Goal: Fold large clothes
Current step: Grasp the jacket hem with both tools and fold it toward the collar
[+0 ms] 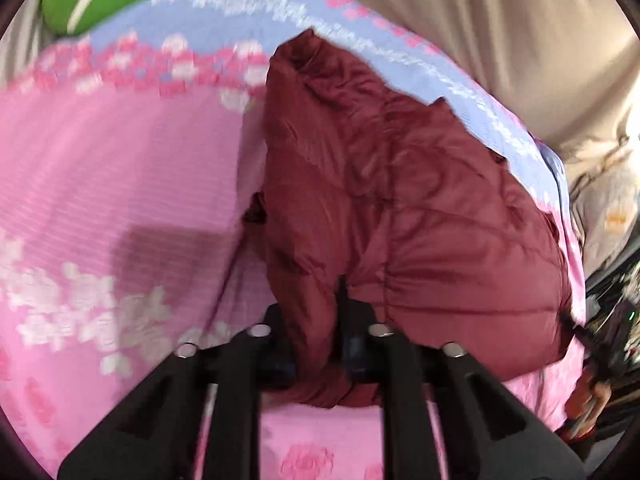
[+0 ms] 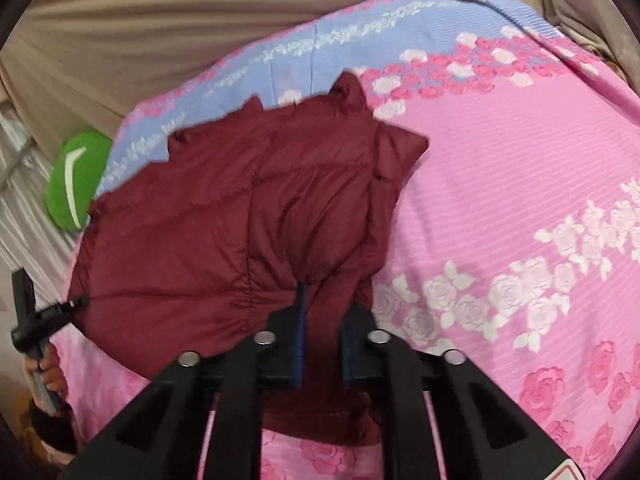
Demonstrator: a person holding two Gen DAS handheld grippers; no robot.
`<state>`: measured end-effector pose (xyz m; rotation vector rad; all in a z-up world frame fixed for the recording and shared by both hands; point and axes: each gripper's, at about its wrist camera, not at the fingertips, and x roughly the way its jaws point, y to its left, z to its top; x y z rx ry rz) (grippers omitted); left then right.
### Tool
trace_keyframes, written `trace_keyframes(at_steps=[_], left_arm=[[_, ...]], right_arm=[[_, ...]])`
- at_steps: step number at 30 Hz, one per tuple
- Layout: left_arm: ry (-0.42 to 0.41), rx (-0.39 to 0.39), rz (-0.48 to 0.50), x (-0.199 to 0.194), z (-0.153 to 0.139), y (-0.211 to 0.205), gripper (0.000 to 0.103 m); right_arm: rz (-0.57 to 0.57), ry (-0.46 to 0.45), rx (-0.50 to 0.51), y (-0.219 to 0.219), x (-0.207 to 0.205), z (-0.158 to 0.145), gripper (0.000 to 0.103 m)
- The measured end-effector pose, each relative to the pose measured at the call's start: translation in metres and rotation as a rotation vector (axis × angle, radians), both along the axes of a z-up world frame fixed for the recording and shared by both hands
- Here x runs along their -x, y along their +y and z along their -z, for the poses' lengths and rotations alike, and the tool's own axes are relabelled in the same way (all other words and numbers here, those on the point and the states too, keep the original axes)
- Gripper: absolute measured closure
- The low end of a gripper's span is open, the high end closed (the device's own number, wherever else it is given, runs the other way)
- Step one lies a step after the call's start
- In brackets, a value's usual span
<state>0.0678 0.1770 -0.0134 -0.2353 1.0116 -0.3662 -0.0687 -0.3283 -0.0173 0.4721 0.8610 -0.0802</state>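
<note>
A puffy maroon jacket [image 1: 400, 208] lies on a pink flowered bedsheet [image 1: 120, 184]. In the left wrist view my left gripper [image 1: 320, 320] is shut on a bunched fold of the jacket's near edge, and the fabric fills the gap between its black fingers. The right wrist view shows the same jacket [image 2: 224, 220] spread toward the left, with my right gripper [image 2: 323, 320] shut on its near hem beside the blue pads. The left gripper [image 2: 48, 312] also shows at the jacket's left corner, held by a hand [image 2: 46, 368]. The right gripper [image 1: 596, 344] is blurred at that view's right edge.
A green cushion [image 2: 76, 180] lies past the jacket's far left corner, at the bed's edge. Beige cloth [image 2: 160, 20] hangs behind the bed. A blue band [image 2: 320, 48] runs along the sheet's far side. Rumpled pale bedding [image 1: 608, 216] lies off the bed's right side.
</note>
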Motion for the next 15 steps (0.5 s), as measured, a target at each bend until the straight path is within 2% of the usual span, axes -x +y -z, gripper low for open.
trace_keyframes(at_steps=[1,3,5,7,9,10,11,12,13,14,15], left_arm=[[-0.004,0.016,0.011,0.01,-0.005,0.003,0.093],[0.017,0.015,0.028,0.021,-0.001,0.004,0.093],[0.067,-0.028,0.03,0.023,0.019,-0.001,0.091],[0.067,-0.045,0.026,0.026,0.025,-0.003,0.087],[0.038,-0.071,0.009,0.028,0.012,-0.001,0.084],[0.012,-0.075,-0.003,0.03,0.001,0.0,0.079],[-0.039,-0.082,-0.026,0.028,-0.018,0.002,0.064],[-0.075,-0.084,-0.037,0.026,-0.03,0.004,0.053],[-0.143,-0.084,-0.052,0.019,-0.049,0.005,0.029],[-0.187,-0.084,-0.065,0.012,-0.06,0.005,0.015],[-0.228,-0.089,-0.089,0.0,-0.069,0.005,0.013]], right_arm=[[0.019,-0.018,0.013,-0.004,0.008,-0.007,0.098],[0.029,0.006,0.053,-0.007,0.015,-0.004,0.099],[0.043,0.08,0.066,-0.011,0.015,0.018,0.099],[0.026,0.115,0.048,-0.012,0.013,0.035,0.098],[0.04,0.116,0.087,-0.01,0.014,0.028,0.09],[0.056,0.104,0.119,-0.01,0.015,0.019,0.084],[0.075,0.07,0.168,-0.009,0.014,0.004,0.075],[0.082,0.034,0.21,-0.008,0.011,-0.011,0.068],[0.082,0.004,0.229,-0.007,0.007,-0.022,0.05],[0.078,-0.046,0.241,-0.007,-0.002,-0.038,0.039],[0.075,-0.081,0.244,-0.007,-0.011,-0.048,0.037]])
